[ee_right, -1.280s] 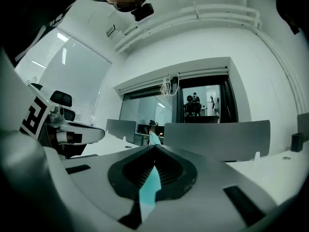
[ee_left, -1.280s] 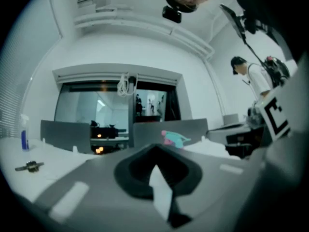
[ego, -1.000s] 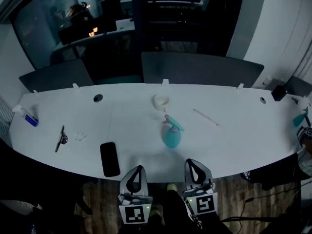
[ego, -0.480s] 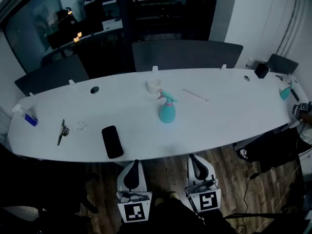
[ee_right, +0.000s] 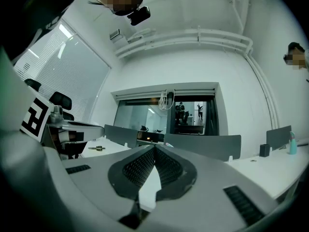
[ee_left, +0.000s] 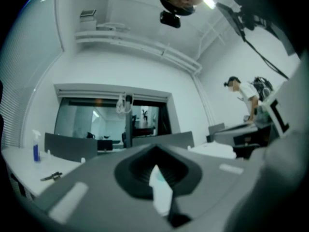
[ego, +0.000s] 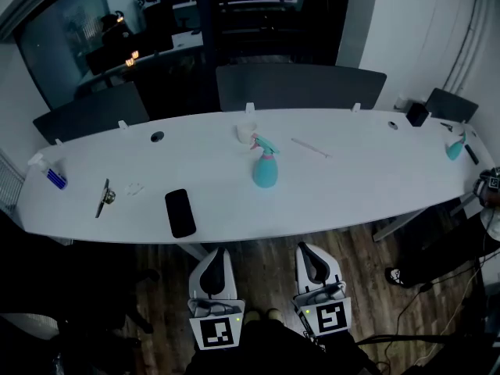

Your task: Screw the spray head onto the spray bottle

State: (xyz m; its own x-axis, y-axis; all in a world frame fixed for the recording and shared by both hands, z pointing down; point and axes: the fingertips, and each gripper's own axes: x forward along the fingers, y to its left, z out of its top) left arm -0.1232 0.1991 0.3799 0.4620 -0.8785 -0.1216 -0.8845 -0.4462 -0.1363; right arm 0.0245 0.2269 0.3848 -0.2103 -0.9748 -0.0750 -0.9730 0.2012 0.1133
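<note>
A teal spray bottle [ego: 265, 166] with its spray head on top stands upright near the middle of the long white table [ego: 351, 194]. Both grippers hang over the wooden floor in front of the table's near edge, well short of the bottle. My left gripper [ego: 215, 256] is shut with nothing in it, and so is my right gripper [ego: 310, 251]. In the left gripper view the jaws [ee_left: 155, 154] meet at their tips; in the right gripper view the ribbed pads [ee_right: 154, 153] touch along the tips. The bottle barely shows in either gripper view.
A black phone [ego: 180, 212] lies on the table left of the bottle. Further left are a dark tool [ego: 102, 198] and a small blue bottle [ego: 51, 176]. A white cup [ego: 246, 133] and a thin white stick [ego: 310, 148] lie behind. Another teal bottle [ego: 455, 148] stands far right.
The view has pulled back from the table: both grippers now hang over the floor, farther from the table's edge, and the bottle looks smaller and more distant.
</note>
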